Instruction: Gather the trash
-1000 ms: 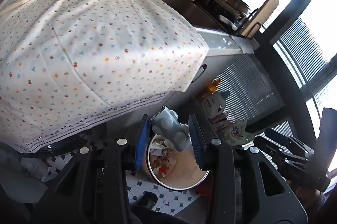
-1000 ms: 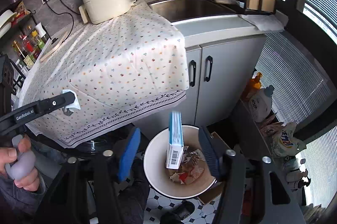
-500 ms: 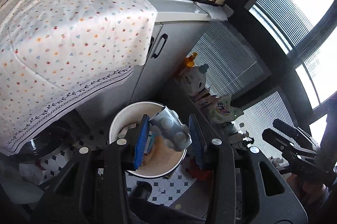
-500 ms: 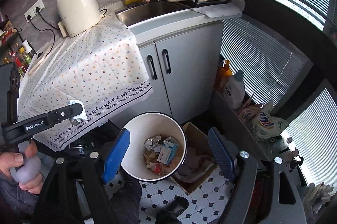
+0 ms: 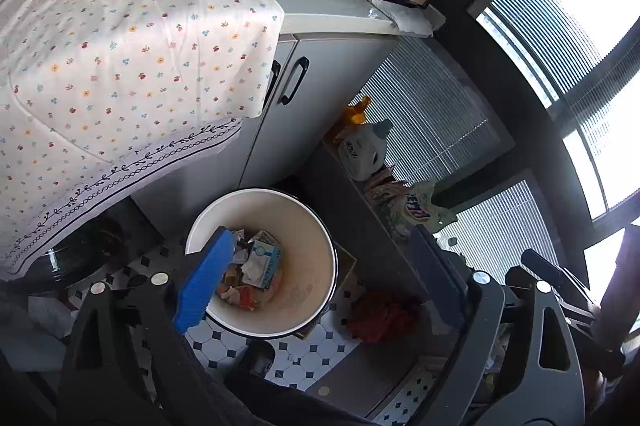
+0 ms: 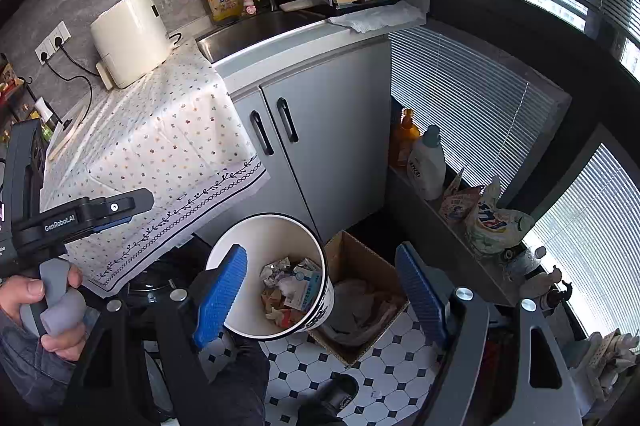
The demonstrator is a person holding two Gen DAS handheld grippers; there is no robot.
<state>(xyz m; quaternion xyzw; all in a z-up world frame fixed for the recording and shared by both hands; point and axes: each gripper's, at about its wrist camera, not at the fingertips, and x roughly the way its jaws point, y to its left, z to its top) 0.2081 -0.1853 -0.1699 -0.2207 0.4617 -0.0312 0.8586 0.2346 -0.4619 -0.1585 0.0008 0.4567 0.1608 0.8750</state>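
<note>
Left gripper (image 5: pixel 320 270): jaws have just been opening, now wide with nothing between the blue pads, hovering over one white trash bin (image 5: pixel 320 238) on the tiled floor; right gripper (image 6: pixel 320 290) likewise spread and empty above the same bin. One bin holds a heap of crumpled paper and one small blue-white carton (image 6: pixel 306 284); one open cardboard box (image 6: pixel 360 266) stands touching its side. Around: two-door grey cabinet (image 6: pixel 320 130), floral cloth (image 5: pixel 120 46), two bottles (image 6: pixel 424 162) on the window ledge.
</note>
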